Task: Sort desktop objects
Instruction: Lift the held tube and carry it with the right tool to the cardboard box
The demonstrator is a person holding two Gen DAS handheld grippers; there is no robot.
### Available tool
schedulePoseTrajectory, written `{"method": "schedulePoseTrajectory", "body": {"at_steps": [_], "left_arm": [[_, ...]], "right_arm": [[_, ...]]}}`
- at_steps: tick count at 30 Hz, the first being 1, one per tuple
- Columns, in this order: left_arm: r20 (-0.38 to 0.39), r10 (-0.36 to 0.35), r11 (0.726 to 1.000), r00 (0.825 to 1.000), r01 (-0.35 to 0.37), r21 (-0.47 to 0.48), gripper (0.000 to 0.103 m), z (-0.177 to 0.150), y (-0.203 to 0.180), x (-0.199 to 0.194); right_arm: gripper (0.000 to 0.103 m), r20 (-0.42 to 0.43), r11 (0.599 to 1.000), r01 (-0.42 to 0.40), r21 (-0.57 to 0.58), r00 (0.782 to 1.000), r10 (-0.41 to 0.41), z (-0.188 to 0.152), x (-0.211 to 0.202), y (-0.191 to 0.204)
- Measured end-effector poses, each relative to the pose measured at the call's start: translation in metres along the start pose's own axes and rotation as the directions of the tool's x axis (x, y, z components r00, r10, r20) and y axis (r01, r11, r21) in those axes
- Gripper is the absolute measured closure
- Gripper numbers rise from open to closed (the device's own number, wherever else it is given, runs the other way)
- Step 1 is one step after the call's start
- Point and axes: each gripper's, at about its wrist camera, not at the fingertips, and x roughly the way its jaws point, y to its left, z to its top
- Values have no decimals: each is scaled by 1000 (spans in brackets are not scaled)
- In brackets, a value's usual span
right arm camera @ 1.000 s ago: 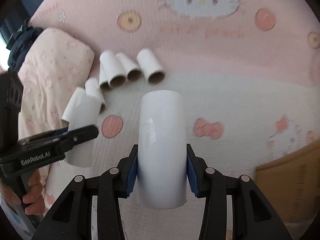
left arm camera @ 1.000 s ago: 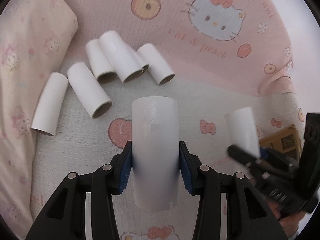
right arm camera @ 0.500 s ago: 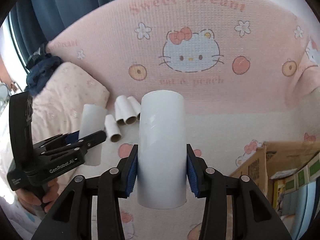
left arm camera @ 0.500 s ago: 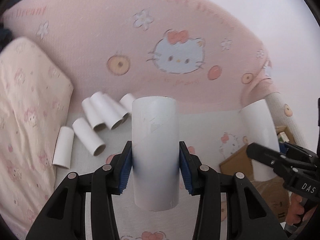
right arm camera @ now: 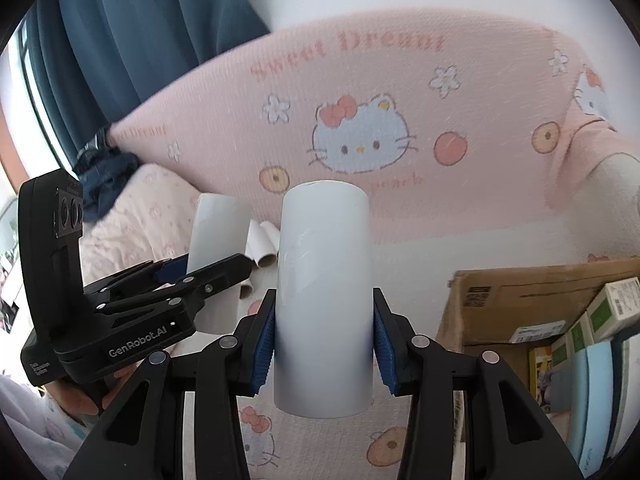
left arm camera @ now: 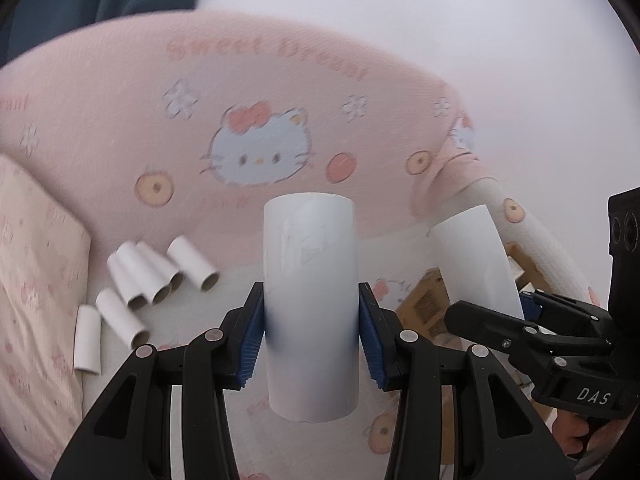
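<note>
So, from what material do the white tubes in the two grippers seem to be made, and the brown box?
White tube in the left gripper: probably cardboard with a smooth, slightly glossy white wrap; light glints on its side. The loose tubes on the bed show brown insides, which suggests a cardboard core.
White tube in the right gripper: looks the same.
Brown box: corrugated cardboard, matte, with a printed label.

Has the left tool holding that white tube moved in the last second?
Yes. The left tool, shut on its white tube, rose away from the loose tubes, which now look smaller and farther.
</note>
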Motion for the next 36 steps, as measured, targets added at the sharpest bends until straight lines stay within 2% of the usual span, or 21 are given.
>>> {"method": "schedulePoseTrajectory", "body": {"at_steps": [3,5,9,15,21,25,31,32,34,36], "left_arm": [[15,15,998,1000,-16,66,56,4,-20,8],[-4,19,995,1000,-18,101,56,7,-34,16],[-23,-49,989,999,51,141,56,12,-58,26],[-60,-99,976,993,109,190,56,21,-79,55],[-109,-192,949,975,212,232,56,31,-102,77],[-115,-219,925,969,243,290,56,40,-122,91],[-165,-300,872,940,340,351,56,43,-150,105],[-179,-317,867,931,361,343,56,42,-152,107],[-231,-362,851,903,422,313,56,41,-155,116],[-272,-375,846,886,447,289,56,41,-156,124]], "right_arm": [[62,12,998,-14,55,1000,13,-3,-15,-16],[62,14,995,-26,95,1000,25,-5,-21,-27],[62,0,988,-18,150,1000,18,-8,-27,-50],[62,-42,982,-7,190,999,15,-5,-26,-77],[62,-120,985,76,156,991,-58,-3,-31,-99],[62,-168,972,154,176,978,-125,-8,-33,-119],[62,-228,946,185,266,966,-125,-17,-34,-151],[62,-233,944,185,274,965,-122,-19,-34,-155],[62,-254,936,187,298,961,-111,-22,-30,-161],[62,-288,919,145,368,957,-35,-27,-21,-172]]}}
